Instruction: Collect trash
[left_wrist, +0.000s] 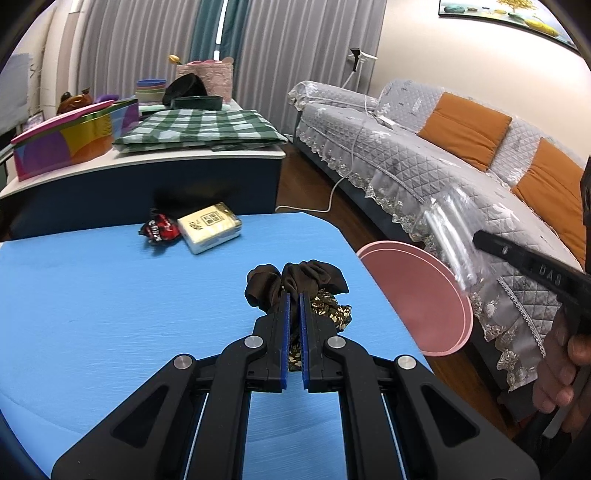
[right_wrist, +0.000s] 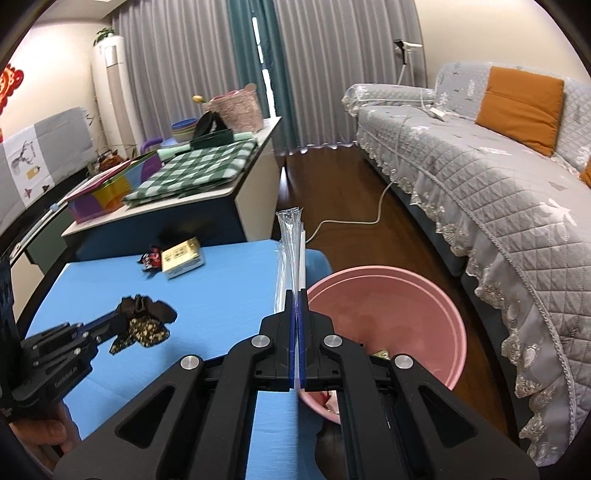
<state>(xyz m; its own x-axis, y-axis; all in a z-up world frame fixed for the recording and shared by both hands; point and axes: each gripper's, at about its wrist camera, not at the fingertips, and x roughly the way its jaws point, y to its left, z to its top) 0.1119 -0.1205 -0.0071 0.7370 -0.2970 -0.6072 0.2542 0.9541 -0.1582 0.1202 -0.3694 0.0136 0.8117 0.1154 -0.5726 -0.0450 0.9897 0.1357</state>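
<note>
Where pink bin (right_wrist: 424, 295) gapes, wrapper scraps (right_wrist: 380, 354) lie inside.

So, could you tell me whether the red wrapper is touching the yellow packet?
Touching: in the left wrist view the red wrapper lies against the yellow packet, no blue mat between them.

Basin (right_wrist: 388, 295) right of table (right_wrist: 221, 280), sofa (right_wrist: 480, 192) beyond, packet (right_wrist: 183, 262) beside wrapper (right_wrist: 151, 258) at far edge
</note>
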